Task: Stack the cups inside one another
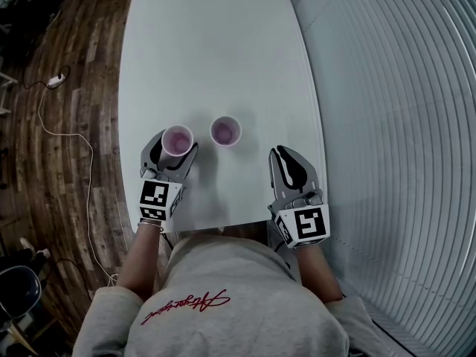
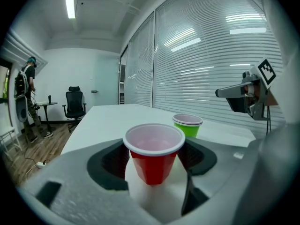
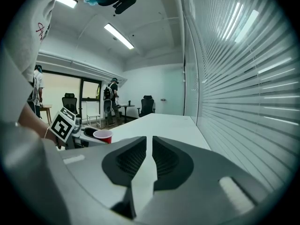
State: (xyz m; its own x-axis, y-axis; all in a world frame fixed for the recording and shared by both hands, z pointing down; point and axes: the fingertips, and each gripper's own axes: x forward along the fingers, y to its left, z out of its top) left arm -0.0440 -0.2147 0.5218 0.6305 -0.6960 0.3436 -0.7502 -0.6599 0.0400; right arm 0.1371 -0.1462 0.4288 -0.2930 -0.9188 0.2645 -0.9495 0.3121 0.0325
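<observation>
You look steeply down past your grey sweatshirt (image 1: 238, 296) onto a long, smooth white table (image 1: 216, 50) with a rounded near edge. Your left gripper (image 1: 175, 149), grey plastic with dark ribbed pads, has its jaws standing wide to either side of a red cup (image 2: 154, 159). The pads lie close by the cup's rim, with no squeeze to be seen. This cup is thin glossy plastic, tapered, faceted on the outside and pale inside. It stands upright on the table near the front edge. Your right gripper (image 1: 288, 156) rests at the table's right front corner, well apart from both cups. Its jaws are drawn together to a thin slit with nothing between them. Just beyond the red cup and slightly to its right stands a green cup (image 2: 187, 124) of the same shape. It is also upright, with a pale rim, and does not touch the red one. The rest of the tabletop stretches away bare. To the right runs a wall of white horizontal blinds (image 1: 394, 125). To the left lies dark wood plank flooring (image 1: 67, 88), crossed by a thin pale cable (image 1: 46, 129). At the far end of the room are a black office chair (image 2: 74, 102), a small desk, and a person standing (image 2: 28, 97). A strip light (image 2: 70, 1) glows on the white ceiling.
</observation>
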